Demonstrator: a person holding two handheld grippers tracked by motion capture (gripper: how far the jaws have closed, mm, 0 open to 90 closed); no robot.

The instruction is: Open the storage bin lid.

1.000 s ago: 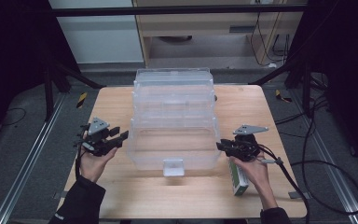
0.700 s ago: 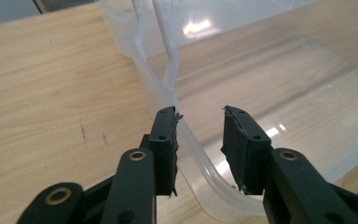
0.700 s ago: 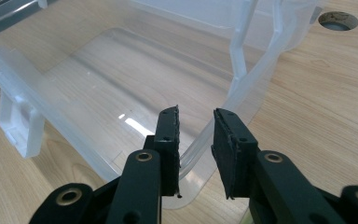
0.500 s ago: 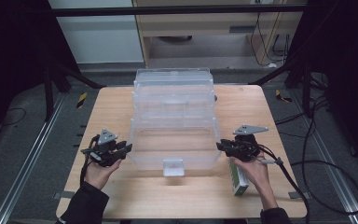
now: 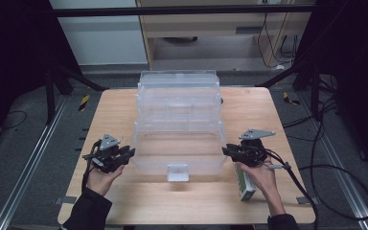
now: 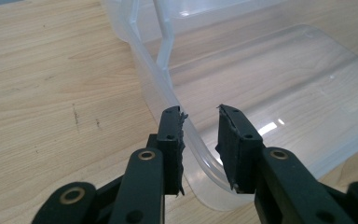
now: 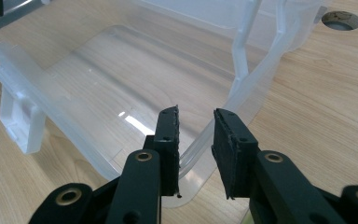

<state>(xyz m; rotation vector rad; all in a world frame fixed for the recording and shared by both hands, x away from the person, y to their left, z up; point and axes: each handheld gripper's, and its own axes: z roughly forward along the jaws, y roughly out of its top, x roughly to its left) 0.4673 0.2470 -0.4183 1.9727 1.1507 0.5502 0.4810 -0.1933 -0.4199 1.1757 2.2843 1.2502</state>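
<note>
The left hand-held gripper has just been closing its jaws astride the clear storage box's rim; the right hand-held gripper also straddles the rim, jaws spread. A lift looks near.

A: What colour is the storage box?
B: Clear, colourless plastic; the wood grain reads through its walls. The latch tab at its near edge looks milky white.
A: And the table?
B: Light tan wood, with fine streaky grain and a few dark specks.
A: The grippers?
B: Left gripper and right gripper are both black, each topped by a grey three-cornered plate. Brass-coloured rivets dot the black jaws.
A: Anything else coloured?
B: A small carton near the table's near right corner, white and green.
</note>
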